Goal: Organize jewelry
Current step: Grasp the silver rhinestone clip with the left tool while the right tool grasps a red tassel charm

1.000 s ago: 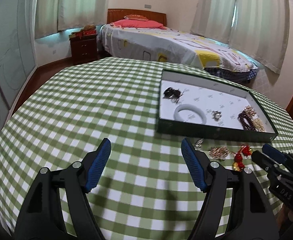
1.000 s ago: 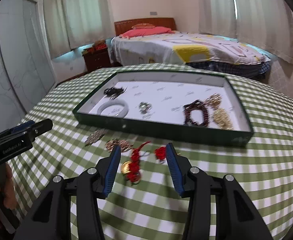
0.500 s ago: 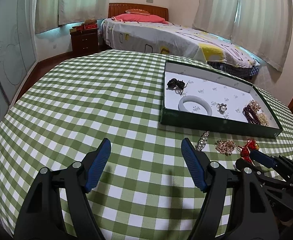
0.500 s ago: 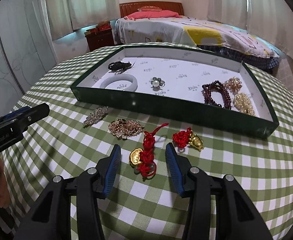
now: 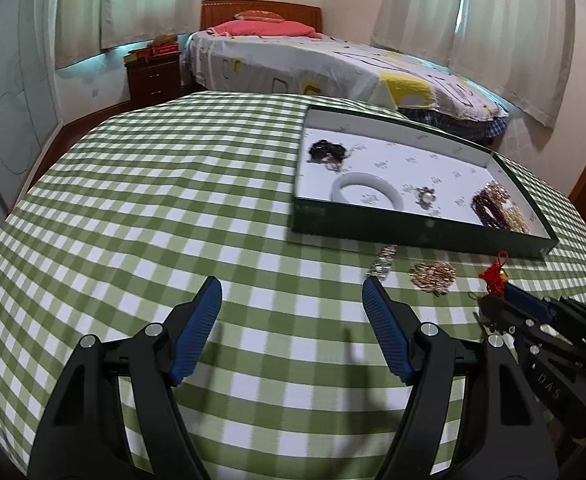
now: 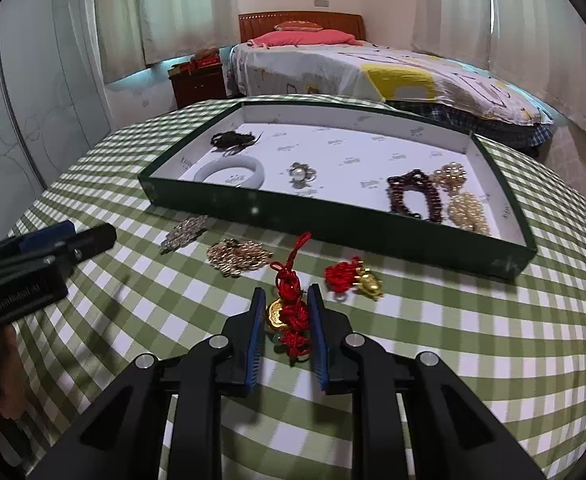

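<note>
Checked tablecloth (image 6: 493,340), right gripper (image 6: 284,304) pinching red knot charm (image 6: 291,312) (gold coin attached)

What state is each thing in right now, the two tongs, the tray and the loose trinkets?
Left tongs: wide open, holding nothing.
Right tongs: closing around the red knot charm, which lies on the table.
Tray: uncovered, jewelry inside.
Second red charm: loose on the tablecloth.
Gold chain: bunched, outside the tray.

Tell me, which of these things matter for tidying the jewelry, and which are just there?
Job: tray, red charm between the right hand-held gripper fingers, second red charm, gold chain, silver clip, bangle, brooch, bead bracelets.

Just there: bed, nightstand, curtains, left hand-held gripper.
</note>
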Demonstrator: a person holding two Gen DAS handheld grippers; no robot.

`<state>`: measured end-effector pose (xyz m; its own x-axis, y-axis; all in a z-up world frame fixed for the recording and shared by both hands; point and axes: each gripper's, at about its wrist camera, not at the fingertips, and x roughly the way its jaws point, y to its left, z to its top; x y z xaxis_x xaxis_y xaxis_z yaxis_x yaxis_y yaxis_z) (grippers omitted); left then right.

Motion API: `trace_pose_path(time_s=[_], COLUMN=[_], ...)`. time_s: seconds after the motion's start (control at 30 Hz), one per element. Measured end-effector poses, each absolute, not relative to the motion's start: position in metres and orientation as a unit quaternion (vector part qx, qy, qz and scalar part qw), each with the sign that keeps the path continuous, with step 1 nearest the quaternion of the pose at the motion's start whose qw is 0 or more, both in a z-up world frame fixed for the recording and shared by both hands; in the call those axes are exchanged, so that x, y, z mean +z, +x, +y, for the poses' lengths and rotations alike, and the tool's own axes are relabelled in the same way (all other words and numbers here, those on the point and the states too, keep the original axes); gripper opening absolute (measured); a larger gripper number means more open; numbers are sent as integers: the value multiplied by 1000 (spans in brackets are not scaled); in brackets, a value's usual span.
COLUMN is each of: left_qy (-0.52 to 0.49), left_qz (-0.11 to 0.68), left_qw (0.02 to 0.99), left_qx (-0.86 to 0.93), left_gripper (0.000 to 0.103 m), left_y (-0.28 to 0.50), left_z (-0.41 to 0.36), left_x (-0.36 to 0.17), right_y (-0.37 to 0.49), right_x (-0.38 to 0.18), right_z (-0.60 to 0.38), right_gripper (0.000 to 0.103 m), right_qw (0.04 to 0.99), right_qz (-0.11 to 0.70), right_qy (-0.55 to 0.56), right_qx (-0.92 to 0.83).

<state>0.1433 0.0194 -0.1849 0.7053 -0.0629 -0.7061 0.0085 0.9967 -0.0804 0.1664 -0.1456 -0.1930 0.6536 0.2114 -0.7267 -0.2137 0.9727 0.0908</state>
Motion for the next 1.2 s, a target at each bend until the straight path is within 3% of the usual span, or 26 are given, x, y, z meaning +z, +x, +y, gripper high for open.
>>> trace_pose_path(time_s=[0.33,0.7,0.77,0.8,0.87,1.2], left_qy=[-6,5,10,11,12,11], left_qz=[397,433,434,434,433,419], left_qw=[916,898,897,897,897,903], left_qx=[-61,-81,-86,-87,-91,-93], left_gripper=[68,39,29,19,15,13], left_y=[168,192,192,191,190,180], left_z=[-20,-36,-38,-38,-38,-35], left_x=[-190,-204,-204,-204,-204,-202], right_y=[165,169,171,171,172,170], right_x=[-180,-184,-186,-187,-188,-185], right_z=[-187,-227,-228,-228,-229,-224], right_gripper=[22,22,22,22,22,22], right_qw=[919,920,919,918,918,920], right_qz=[384,385,386,387,388,383], right_qy=[27,66,70,71,73,66], right_qx=[81,44,44,44,44,48])
